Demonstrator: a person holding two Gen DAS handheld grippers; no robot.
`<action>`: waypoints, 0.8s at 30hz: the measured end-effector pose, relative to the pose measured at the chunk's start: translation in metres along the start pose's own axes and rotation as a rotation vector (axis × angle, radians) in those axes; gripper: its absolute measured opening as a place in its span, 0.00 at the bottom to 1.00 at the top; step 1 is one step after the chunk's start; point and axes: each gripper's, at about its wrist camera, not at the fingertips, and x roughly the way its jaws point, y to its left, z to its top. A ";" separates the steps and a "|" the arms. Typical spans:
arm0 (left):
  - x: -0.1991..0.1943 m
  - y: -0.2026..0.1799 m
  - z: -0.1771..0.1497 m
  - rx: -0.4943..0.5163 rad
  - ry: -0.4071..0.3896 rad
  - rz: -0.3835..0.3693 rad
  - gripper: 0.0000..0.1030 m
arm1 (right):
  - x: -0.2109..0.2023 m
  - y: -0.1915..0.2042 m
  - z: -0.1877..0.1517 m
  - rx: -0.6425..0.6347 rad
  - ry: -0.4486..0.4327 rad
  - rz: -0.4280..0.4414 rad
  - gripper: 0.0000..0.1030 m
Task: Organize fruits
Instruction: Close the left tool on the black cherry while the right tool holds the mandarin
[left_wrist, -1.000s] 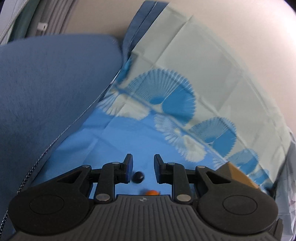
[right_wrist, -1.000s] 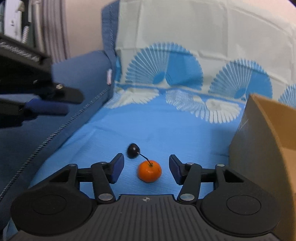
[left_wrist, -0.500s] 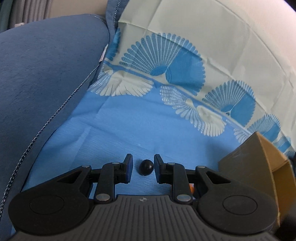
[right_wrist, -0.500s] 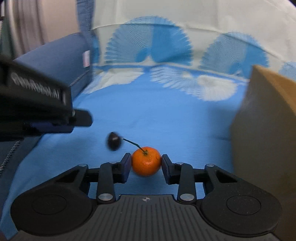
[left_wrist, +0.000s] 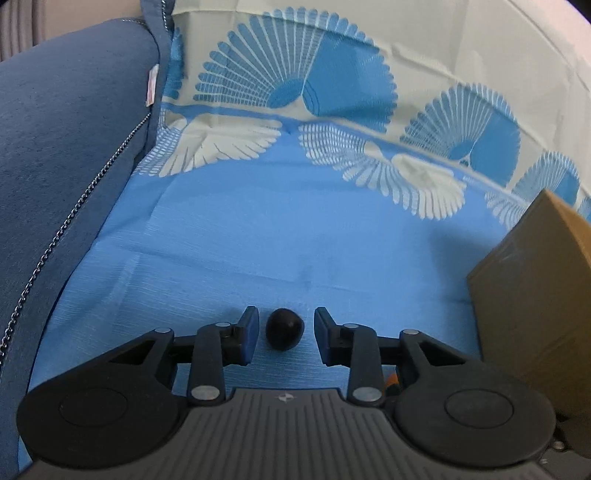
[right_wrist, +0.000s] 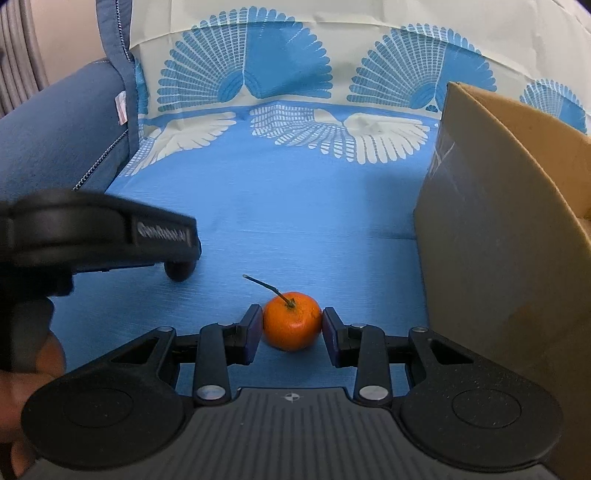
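In the right wrist view, our right gripper (right_wrist: 291, 326) sat at lower centre with its pads pressed against both sides of the small orange (right_wrist: 291, 320), which rested on the blue cloth (right_wrist: 295, 206) with its thin stem pointing toward the upper left. We judged this grasp firm enough to lift. The cardboard box (right_wrist: 498, 229) stood just beside it along the right edge of the frame, the likely place for the fruit.

In the left wrist view, our left gripper (left_wrist: 285, 334) framed the dark round fruit (left_wrist: 285, 328) at lower centre. Its jaws had just been opening, and a gap showed on each side of the fruit, so nothing was grasped there yet. The fruit lay on the cloth, nearer the left pad than the right.

To do this step well, we would centre the dark fruit between the pads before closing, since it looked small, smooth and apt to roll away or squirt out. Closing gently would also spare its skin. For the orange, we would lift straight up first, then carry it over the box wall without clipping the edge. The blue cushion (left_wrist: 66, 140) at upper left stayed well apart.
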 end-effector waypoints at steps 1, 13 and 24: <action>0.002 0.000 -0.001 0.007 0.008 0.010 0.35 | 0.000 0.000 0.000 0.004 0.001 0.000 0.36; 0.011 -0.013 -0.005 0.086 0.022 0.066 0.25 | -0.002 -0.002 0.002 0.023 0.006 0.004 0.36; 0.009 -0.010 -0.005 0.064 0.041 0.072 0.25 | -0.001 0.000 0.000 0.017 0.003 -0.010 0.36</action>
